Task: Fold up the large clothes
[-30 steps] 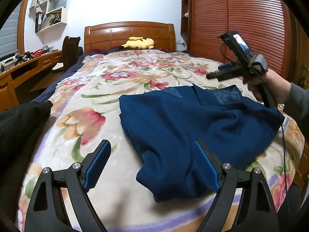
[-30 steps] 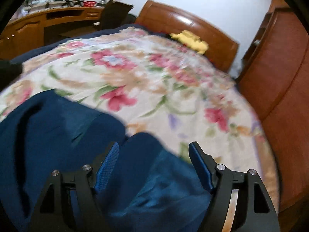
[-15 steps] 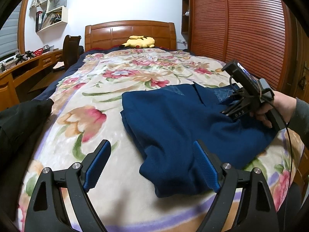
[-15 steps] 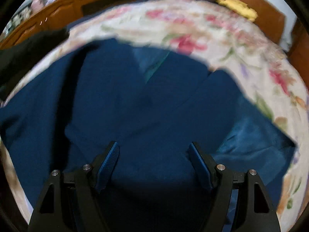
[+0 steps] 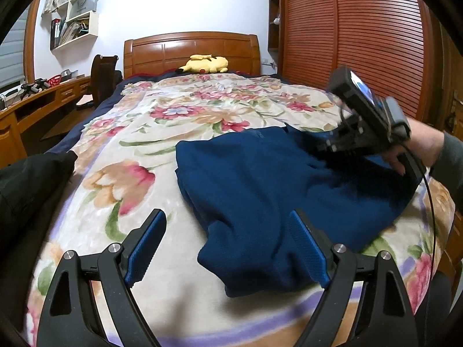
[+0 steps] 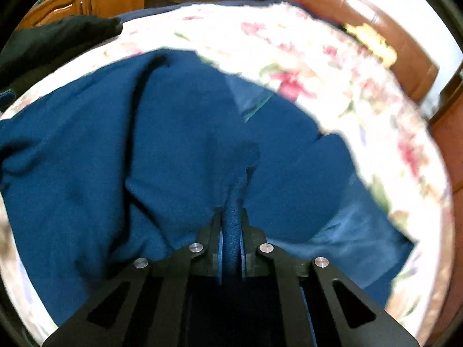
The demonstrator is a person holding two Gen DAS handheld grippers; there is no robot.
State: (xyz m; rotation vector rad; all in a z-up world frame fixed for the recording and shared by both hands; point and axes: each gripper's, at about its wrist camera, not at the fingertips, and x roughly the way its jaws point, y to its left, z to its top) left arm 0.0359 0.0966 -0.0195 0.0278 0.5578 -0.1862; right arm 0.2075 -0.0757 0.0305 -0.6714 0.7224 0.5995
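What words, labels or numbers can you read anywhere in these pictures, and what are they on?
None can be read.
Paper bag on the wall shelf: faint print, too small to read.
Screen on the right gripper: lit, too blurred to read.
Books: spines illegible.

A dark blue garment [image 5: 283, 179] of knitted-looking cloth lies partly folded and rumpled on the bed. Its near corner lies just ahead of the left gripper [image 5: 228, 245], under that gripper's right-hand finger; the rest spreads away ahead and to the right. A raised ridge of the cloth [image 6: 233, 225] is pinched between the pads of the right gripper [image 6: 231, 240], and the cloth fans out ahead of it and to both sides. A lighter blue inner face shows at the neck opening [image 6: 249, 101].
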